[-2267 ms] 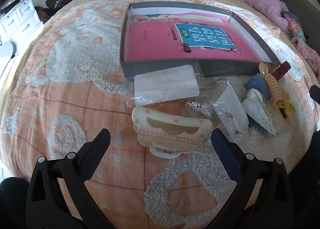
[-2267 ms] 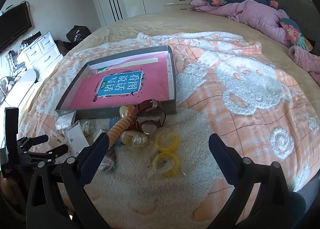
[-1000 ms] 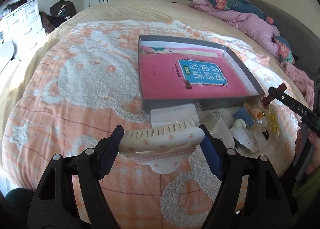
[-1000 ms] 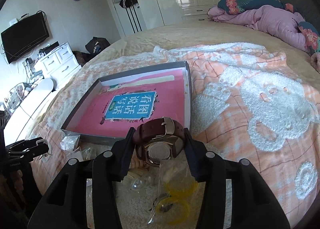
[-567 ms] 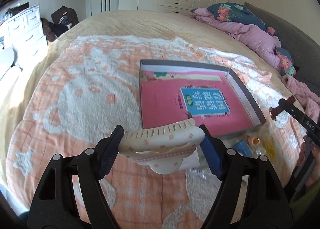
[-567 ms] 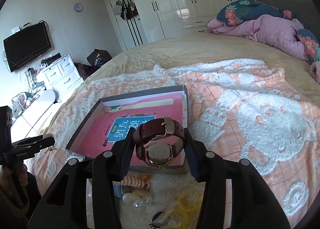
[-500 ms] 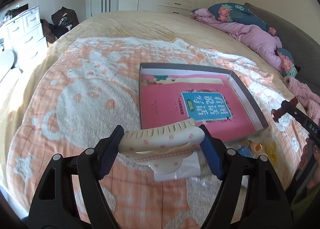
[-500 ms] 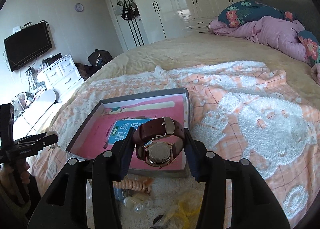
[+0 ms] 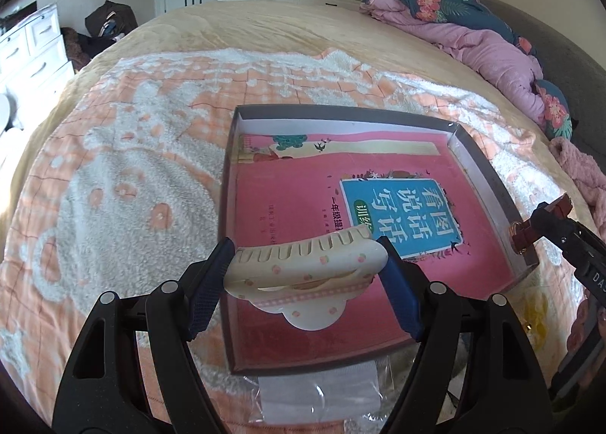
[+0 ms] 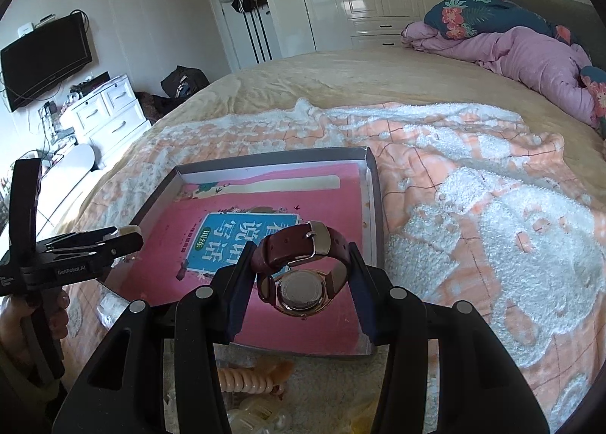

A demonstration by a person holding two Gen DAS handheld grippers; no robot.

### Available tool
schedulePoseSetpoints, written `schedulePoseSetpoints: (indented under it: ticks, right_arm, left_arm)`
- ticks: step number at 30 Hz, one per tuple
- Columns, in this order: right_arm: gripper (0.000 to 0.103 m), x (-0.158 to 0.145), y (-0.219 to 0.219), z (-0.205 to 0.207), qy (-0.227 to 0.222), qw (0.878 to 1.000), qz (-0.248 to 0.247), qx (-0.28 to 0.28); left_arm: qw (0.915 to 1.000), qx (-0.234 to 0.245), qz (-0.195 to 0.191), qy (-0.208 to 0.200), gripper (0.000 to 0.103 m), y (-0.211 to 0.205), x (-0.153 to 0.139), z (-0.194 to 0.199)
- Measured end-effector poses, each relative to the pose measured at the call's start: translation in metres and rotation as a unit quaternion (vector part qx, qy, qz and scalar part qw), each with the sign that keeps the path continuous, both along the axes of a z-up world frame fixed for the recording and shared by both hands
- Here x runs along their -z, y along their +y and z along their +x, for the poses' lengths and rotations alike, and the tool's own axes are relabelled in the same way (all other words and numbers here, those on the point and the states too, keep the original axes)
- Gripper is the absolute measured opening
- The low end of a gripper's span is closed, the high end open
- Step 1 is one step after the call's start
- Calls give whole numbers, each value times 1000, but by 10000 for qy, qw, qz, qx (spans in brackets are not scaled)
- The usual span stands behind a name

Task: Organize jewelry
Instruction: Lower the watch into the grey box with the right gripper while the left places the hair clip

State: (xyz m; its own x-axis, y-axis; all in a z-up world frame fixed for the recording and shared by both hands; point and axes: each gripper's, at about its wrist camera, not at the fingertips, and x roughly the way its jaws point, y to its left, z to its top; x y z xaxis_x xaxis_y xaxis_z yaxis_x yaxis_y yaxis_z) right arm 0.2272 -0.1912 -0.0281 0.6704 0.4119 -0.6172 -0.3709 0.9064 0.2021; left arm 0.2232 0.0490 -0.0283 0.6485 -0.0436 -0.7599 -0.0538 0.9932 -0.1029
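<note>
My left gripper [image 9: 305, 265] is shut on a cream hair claw clip [image 9: 303, 271] with small pink dots and holds it above the near left part of the grey box [image 9: 488, 176]. The box holds a pink book [image 9: 299, 206]. My right gripper [image 10: 301, 275] is shut on a wristwatch [image 10: 303, 271] with a dark red strap and holds it above the box's near right part [image 10: 373, 184]. The right gripper with the watch also shows in the left wrist view [image 9: 530, 233]. The left gripper shows at the left in the right wrist view [image 10: 125, 239].
The box lies on an orange and white blanket [image 9: 132, 176] on a bed. A clear plastic bag [image 9: 318, 392] lies in front of the box. A peach spiral hair tie [image 10: 250, 377] and yellowish pieces lie near the box's front. A pink duvet [image 10: 530, 51] is at the far right.
Both grippers closed on their items, lifted them from the blanket and carried them forward over the box. In the last half second both came lower and closer over the pink book.
</note>
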Motion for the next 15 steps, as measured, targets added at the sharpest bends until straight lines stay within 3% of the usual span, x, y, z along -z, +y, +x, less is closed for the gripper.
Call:
schedulePoseSetpoints:
  ticks: [12,13,15]
  right_arm:
    - [49,25,5,5,344,9991,-223,77]
    - [51,25,4,4,345,9992,-181,87]
    - [65,21,2,1,288,9995,-108,108]
  left_arm:
    - [9995,201,107,199,68,-6,17,6]
    - [9995,217,100,209,68,-7,18,6]
    - [9994,237,105,239,68,-7,19,7]
